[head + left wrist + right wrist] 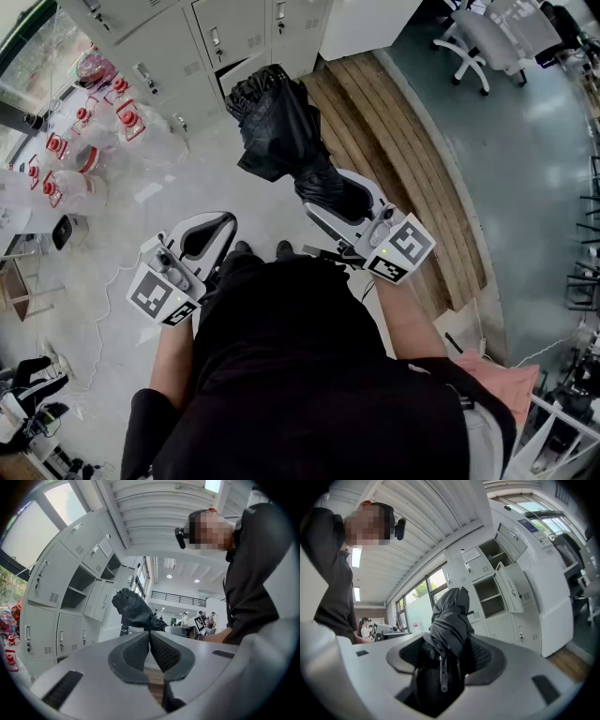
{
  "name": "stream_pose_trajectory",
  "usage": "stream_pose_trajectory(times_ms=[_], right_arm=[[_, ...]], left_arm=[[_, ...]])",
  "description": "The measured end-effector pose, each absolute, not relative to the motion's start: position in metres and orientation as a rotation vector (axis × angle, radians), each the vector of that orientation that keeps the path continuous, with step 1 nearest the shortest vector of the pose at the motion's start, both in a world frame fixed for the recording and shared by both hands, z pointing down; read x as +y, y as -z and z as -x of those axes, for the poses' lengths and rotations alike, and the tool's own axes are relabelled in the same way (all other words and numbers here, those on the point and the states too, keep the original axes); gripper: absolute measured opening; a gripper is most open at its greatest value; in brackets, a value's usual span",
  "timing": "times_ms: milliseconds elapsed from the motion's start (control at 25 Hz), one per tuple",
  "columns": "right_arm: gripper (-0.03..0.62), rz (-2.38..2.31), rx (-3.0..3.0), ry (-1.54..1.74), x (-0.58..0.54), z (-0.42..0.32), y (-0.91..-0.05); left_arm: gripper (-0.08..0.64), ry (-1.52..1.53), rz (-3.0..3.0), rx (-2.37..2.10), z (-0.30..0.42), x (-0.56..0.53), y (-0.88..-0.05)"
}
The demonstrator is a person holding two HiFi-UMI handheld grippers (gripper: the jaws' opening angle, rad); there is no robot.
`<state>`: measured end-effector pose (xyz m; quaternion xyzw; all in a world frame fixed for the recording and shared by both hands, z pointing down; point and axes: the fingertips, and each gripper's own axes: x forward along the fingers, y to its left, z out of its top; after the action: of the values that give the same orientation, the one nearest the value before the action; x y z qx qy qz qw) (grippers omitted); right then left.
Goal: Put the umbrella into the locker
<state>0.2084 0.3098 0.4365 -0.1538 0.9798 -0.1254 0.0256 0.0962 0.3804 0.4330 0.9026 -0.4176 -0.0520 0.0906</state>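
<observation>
The right hand-held gripper [330,194] is pinching the folded black umbrella [278,127] near its handle end, jaws spread wide around the bundled fabric. From there the umbrella sticks straight out along the jaws, roughly level, with its free end leading toward the bank of grey lockers [159,47]. That end is short of the lockers and touches nothing.

In the right gripper view, an open locker compartment [490,591] with its door swung aside sits up and to the right of the umbrella's far end, so I'd guess the thing has to be steered that way and pushed in lengthwise.

The left hand-held gripper [150,637] is pressed together on nothing, off to the side and farther from the umbrella.
</observation>
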Motion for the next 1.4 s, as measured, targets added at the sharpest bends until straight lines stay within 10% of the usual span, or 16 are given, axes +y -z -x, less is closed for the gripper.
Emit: stream_pose_trajectory(times_ms=[1400], right_arm=[[0.261, 0.263, 3.056, 0.600, 0.285, -0.186, -0.467]], left_arm=[[0.020, 0.126, -2.504, -1.280, -0.074, 0.377, -0.461]])
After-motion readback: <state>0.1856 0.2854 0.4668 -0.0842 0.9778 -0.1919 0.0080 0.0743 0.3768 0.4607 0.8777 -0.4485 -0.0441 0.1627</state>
